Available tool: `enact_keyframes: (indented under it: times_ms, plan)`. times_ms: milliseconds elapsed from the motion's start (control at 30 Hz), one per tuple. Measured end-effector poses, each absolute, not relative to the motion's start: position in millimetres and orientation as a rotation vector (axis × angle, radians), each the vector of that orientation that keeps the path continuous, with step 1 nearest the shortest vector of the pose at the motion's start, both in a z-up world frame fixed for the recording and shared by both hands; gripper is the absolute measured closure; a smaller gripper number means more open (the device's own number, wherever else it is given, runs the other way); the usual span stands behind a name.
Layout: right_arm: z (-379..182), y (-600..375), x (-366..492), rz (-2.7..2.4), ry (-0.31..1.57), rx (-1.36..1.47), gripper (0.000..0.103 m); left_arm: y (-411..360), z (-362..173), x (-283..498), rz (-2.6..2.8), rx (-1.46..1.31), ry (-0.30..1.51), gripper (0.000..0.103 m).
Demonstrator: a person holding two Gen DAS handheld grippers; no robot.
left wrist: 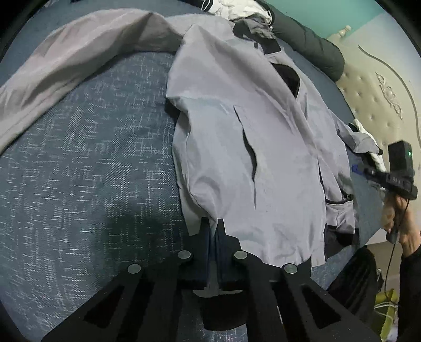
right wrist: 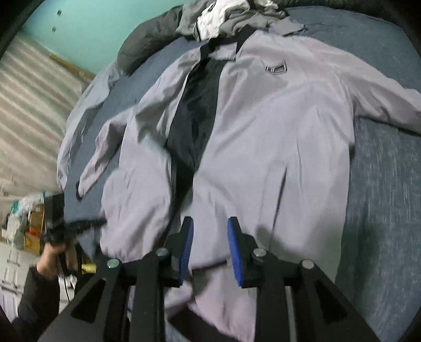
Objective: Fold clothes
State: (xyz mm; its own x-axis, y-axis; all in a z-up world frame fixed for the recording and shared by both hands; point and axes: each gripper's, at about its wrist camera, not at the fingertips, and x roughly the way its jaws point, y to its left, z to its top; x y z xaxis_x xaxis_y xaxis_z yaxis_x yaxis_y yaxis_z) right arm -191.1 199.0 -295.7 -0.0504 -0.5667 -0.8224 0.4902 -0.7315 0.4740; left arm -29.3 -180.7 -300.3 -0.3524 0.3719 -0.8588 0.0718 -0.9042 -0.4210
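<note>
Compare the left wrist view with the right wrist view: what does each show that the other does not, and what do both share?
Left wrist view only: a padded cream headboard, and the left gripper shut on the jacket's hem. Right wrist view only: the jacket's chest badge, striped curtains, and the right gripper open above the cloth. Both: the grey jacket spread on the blue bed cover, with the clothes pile beyond.

You are looking at one grey jacket [right wrist: 263,131], one blue bed [left wrist: 92,157], one heap of other clothes [right wrist: 223,15], you are holding two grippers, left [left wrist: 213,229] and right [right wrist: 210,223].
</note>
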Motion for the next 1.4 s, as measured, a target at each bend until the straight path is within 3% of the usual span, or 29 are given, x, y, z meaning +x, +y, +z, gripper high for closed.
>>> enact_keyframes:
  times_ms: [300, 367, 433, 467, 567, 867, 1067, 1200, 1300, 1367, 1400]
  plan:
    - [-310.5, 221.7, -179.9, -1.888, -0.036, 1.579, 0.075, -196.0, -290.3, -14.2, 2.405, -1.732, -0.555, 0.099]
    - [-308.3, 233.6, -181.6, -1.918, -0.044, 1.583, 0.071, -198.9, -290.2, -11.9, 2.422, -1.747, -0.555, 0.095]
    - [-307.6, 250.5, -183.8, -1.954, -0.06, 1.602, 0.055, -200.7, -280.4, -10.4, 2.469, -1.731, -0.542, 0.091]
    - [-309.0, 260.4, -185.4, -1.966, -0.082, 1.62, 0.053, -201.5, -274.5, -9.9, 2.489, -1.716, -0.536, 0.088]
    - [-317.4, 282.1, -186.4, -1.958, -0.139, 1.684, 0.053, -198.4, -258.8, -9.4, 2.533, -1.671, -0.513, 0.069]
    - [-347.7, 295.9, -157.4, -1.844, -0.23, 1.767, 0.053, -161.7, -256.2, -26.4, 2.457, -1.673, -0.422, 0.068]
    - [-353.3, 306.0, -138.5, -1.803, -0.286, 1.786, 0.053, -184.8, -272.7, -18.1, 2.434, -1.767, -0.478, 0.067]
    - [-355.4, 311.3, -128.2, -1.783, -0.296, 1.79, 0.053, -200.5, -279.5, -10.4, 2.411, -1.804, -0.538, 0.059]
    - [-358.7, 308.0, -122.7, -1.772, -0.305, 1.787, 0.053, -204.2, -291.5, -6.7, 2.362, -1.825, -0.595, 0.059]
    - [-357.5, 305.4, -119.0, -1.774, -0.302, 1.769, 0.061, -205.2, -299.9, -4.7, 2.328, -1.835, -0.63, 0.059]
    - [-356.2, 304.7, -117.7, -1.777, -0.295, 1.758, 0.072, -205.8, -304.1, -3.7, 2.311, -1.839, -0.647, 0.059]
